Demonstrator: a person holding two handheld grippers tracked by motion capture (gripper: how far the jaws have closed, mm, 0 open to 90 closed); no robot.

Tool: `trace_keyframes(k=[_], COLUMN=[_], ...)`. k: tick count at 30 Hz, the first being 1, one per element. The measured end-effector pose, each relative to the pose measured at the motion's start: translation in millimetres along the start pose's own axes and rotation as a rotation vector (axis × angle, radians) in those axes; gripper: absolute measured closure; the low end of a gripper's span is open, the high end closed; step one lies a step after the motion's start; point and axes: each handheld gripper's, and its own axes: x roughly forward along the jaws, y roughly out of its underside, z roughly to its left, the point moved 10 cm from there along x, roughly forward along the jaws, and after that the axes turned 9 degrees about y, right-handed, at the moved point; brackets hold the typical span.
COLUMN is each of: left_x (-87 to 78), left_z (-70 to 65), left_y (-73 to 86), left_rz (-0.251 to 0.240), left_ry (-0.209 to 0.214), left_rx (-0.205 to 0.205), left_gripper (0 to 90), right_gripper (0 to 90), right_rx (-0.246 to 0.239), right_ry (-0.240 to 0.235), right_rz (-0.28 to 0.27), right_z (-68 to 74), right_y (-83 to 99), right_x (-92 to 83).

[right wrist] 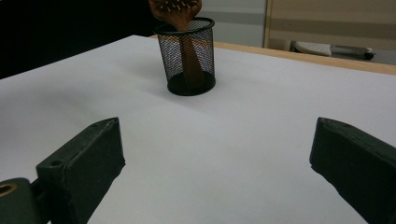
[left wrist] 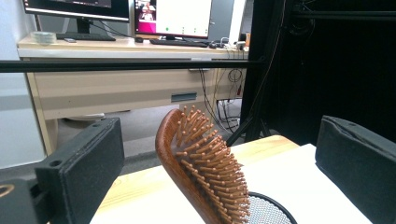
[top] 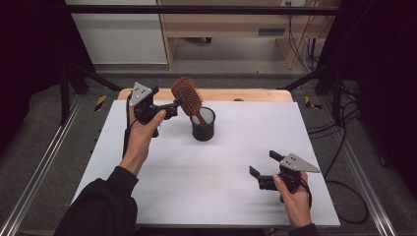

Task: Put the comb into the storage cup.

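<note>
Hairbrush (top: 187, 95) stands handle-down in a black mesh cup (top: 203, 129), wooden, bristle head up and tilted toward the left side of the bench (top: 196, 172). Cup sits on the white sheet at the far middle of the bench, upright. In the right gripper view the handle (right wrist: 189, 60) shows through the mesh, leaning inside the cup (right wrist: 187, 56), its end down at the cup's base.

Left gripper (top: 178, 103) held up above the bench at the far left, pointing right at the brush head. Its jaws are spread wide; in the left gripper view the brush head (left wrist: 201, 168) sits between them, apart from both pads, bristles facing the right-hand jaw. In the high view the jaw tips look right at the head's edge; contact cannot be told there. Cup rim (left wrist: 271, 210) shows at the bottom of that view under the brush.

Right gripper (top: 263, 164) is low at the near right of the bench, well apart from the cup, pointing left and away toward it. Jaws wide apart, nothing between them, just bare white sheet. Person's hands hold both grippers, dark sleeve (top: 98, 206) on the left arm at the bottom left.

Wooden bench edge shows beyond the white sheet at the far side.
</note>
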Motion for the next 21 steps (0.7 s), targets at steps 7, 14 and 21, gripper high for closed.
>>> trace_keyframes(k=[7,14,21], left_x=[-5.1,-10.3,-16.5], left_z=[-4.6,-6.7,-4.2], left_y=[-1.1,-5.0,-16.3], left_rz=[-0.005,-0.01,-0.015], left_ry=[0.013,0.016,0.013], left_rx=[0.004,0.008,0.014], left_gripper=[1.5,1.6,1.6], right_gripper=[3.3,3.3,3.2], right_rx=[0.001,0.002,0.002], right_ry=[0.001,0.001,0.001], right_rz=[0.004,0.002,0.004], right_z=[0.3,0.2,0.1], right_y=[0.6,0.2,0.5], right_x=[0.3,0.1,0.2])
